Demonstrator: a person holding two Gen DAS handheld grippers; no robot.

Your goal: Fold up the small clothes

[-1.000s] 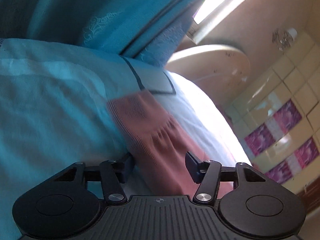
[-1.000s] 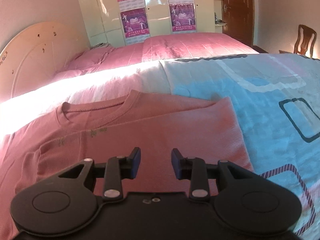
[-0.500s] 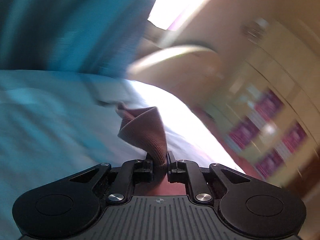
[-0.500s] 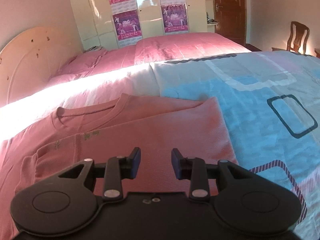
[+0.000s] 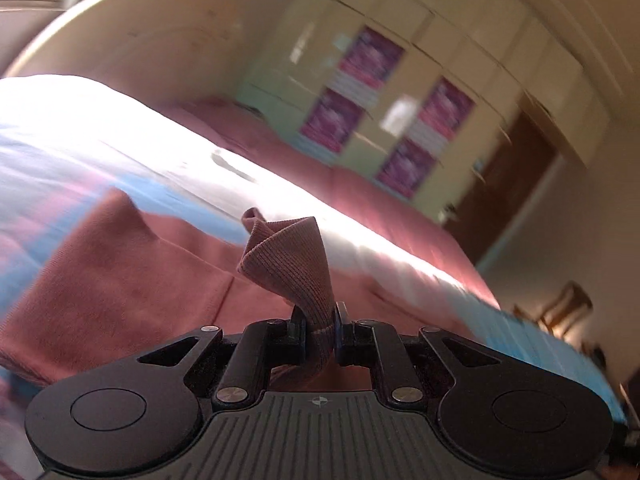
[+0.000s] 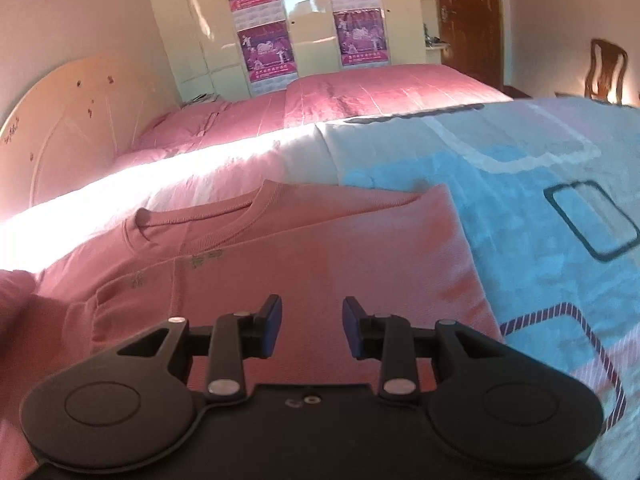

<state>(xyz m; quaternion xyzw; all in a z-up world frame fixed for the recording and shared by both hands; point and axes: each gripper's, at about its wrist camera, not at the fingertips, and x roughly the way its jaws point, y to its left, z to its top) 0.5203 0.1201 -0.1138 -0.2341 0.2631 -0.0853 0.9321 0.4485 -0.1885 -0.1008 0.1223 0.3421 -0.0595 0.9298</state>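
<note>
Left wrist view: my left gripper (image 5: pixel 320 322) has its fingers (image 5: pixel 298 328) clamped on a ribbed cuff (image 5: pixel 290 258) of the pink sweater (image 5: pixel 120 280). The cuff stands up out of the fingers in a twisted fold, lifted clear of the rest of the sweater, which lies spread on the bed (image 5: pixel 180 168) below and to the left. The picture is tilted and blurred. Behind the bed I see a cream headboard (image 5: pixel 120 32), a wardrobe (image 5: pixel 400 40) with purple posters (image 5: pixel 370 56), a brown door (image 5: pixel 508 184) and a wooden chair (image 5: pixel 564 308) at far right.

Right wrist view: my right gripper (image 6: pixel 312 326) hangs just above the sweater (image 6: pixel 320 260) with its blue-padded fingers (image 6: pixel 272 318) apart and nothing between them. The sweater lies flat on the bed, collar (image 6: pixel 200 224) toward the headboard (image 6: pixel 80 116), its right edge folded straight along the blue patterned cover (image 6: pixel 520 208). A bunched pink fold shows at the left edge of the view. A pink quilt (image 6: pixel 360 92) covers the far side of the bed, with the wardrobe (image 6: pixel 192 28), posters (image 6: pixel 264 48), door (image 6: pixel 468 16) and chair (image 6: pixel 606 68) beyond
</note>
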